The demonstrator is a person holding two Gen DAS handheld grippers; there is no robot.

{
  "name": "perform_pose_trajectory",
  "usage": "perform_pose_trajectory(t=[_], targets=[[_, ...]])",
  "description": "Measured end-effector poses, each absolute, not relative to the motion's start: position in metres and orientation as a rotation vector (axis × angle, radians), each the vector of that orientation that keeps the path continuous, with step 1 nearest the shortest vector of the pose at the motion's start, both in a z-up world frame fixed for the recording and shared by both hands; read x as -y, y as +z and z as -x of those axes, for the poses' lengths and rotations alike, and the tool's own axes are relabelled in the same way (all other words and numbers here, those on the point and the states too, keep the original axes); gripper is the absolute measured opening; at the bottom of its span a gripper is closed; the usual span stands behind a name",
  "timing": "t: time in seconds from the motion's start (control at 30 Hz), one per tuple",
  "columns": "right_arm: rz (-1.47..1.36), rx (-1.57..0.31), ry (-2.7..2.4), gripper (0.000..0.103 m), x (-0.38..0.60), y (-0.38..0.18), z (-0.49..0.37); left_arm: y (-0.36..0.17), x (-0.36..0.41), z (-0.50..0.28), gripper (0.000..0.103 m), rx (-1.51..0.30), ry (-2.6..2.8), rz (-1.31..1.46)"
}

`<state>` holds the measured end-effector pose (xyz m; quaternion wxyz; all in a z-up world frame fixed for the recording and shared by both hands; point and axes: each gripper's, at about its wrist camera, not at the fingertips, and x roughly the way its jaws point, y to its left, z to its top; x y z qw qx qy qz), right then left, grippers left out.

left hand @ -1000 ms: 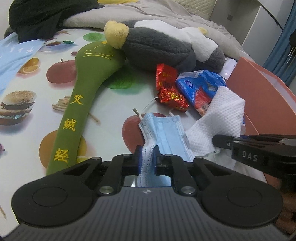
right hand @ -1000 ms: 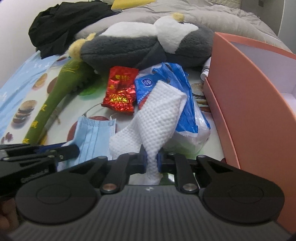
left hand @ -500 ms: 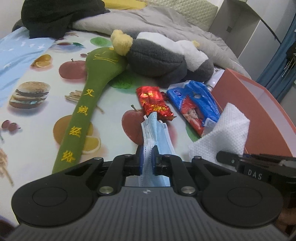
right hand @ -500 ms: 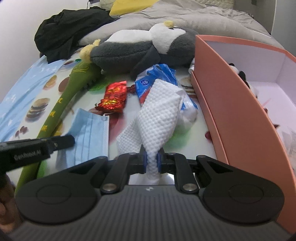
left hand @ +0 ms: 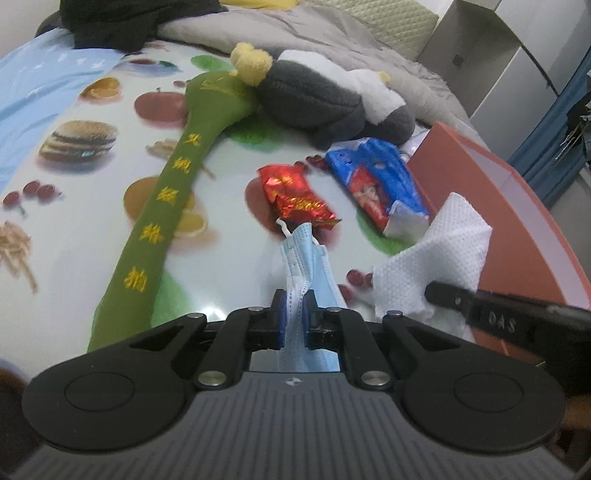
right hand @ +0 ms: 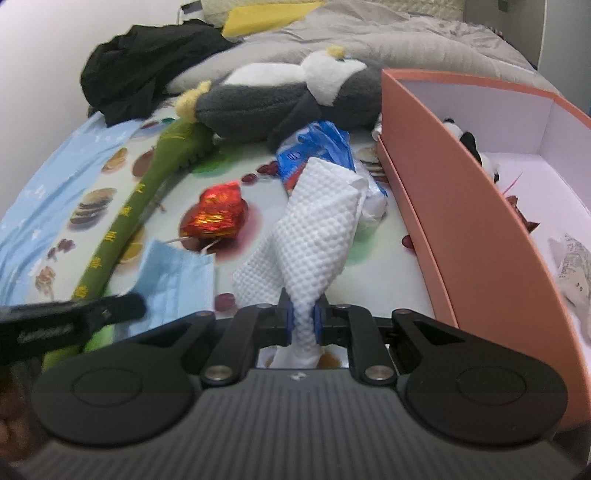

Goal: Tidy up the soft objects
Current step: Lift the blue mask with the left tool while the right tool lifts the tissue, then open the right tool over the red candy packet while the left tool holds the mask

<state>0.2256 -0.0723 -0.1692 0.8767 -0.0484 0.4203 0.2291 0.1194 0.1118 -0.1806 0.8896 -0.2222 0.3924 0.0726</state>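
My left gripper (left hand: pixel 294 318) is shut on a blue face mask (left hand: pixel 303 254) and holds it above the printed tablecloth; the mask also shows in the right wrist view (right hand: pixel 177 277). My right gripper (right hand: pixel 303 319) is shut on a white textured cloth (right hand: pixel 317 236), also seen in the left wrist view (left hand: pixel 432 254), just left of the pink box (right hand: pixel 454 206). On the table lie a long green plush (left hand: pixel 177 184), a grey-and-white plush toy (left hand: pixel 325 96), a red foil packet (left hand: pixel 295 195) and a blue tissue pack (left hand: pixel 380 184).
The pink box (left hand: pixel 517 206) stands open at the right and holds a small panda toy (right hand: pixel 472 147) and some wrappers. Black clothing (right hand: pixel 147 66) and a grey duvet (right hand: pixel 369 33) lie at the back.
Both grippers have lifted and pulled back with their loads. The mask and the cloth are off the table, and more of the table and the box interior shows.
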Motion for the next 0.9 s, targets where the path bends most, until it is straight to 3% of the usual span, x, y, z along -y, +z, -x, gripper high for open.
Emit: perform_pose_trajectory(t=[0.17,0.2,0.27,0.33,0.6,0.9], targets=[[0.088,-0.898,0.472,0.022,0.067,-0.179,-0.242,-0.184,-0.116,-0.116,0.010,-0.804,0.172,0.460],[0.091,-0.911,0.461,0.027,0.065,-0.180,-0.246,-0.184,-0.117,-0.116,0.010,-0.799,0.175,0.462],[0.085,-0.916,0.448,0.051,0.065,-0.177,-0.248,-0.184,-0.119,-0.115,0.010,-0.791,0.181,0.463],[0.077,-0.897,0.438,0.060,0.065,-0.170,-0.247,-0.184,-0.121,-0.115,0.010,-0.785,0.182,0.469],[0.105,-0.809,0.462,0.065,0.043,-0.143,-0.245,-0.189,-0.127,-0.115,0.011,-0.776,0.172,0.483],[0.083,-0.876,0.597,0.065,-0.012,-0.163,-0.263,-0.191,-0.132,-0.111,0.011,-0.766,0.176,0.491]])
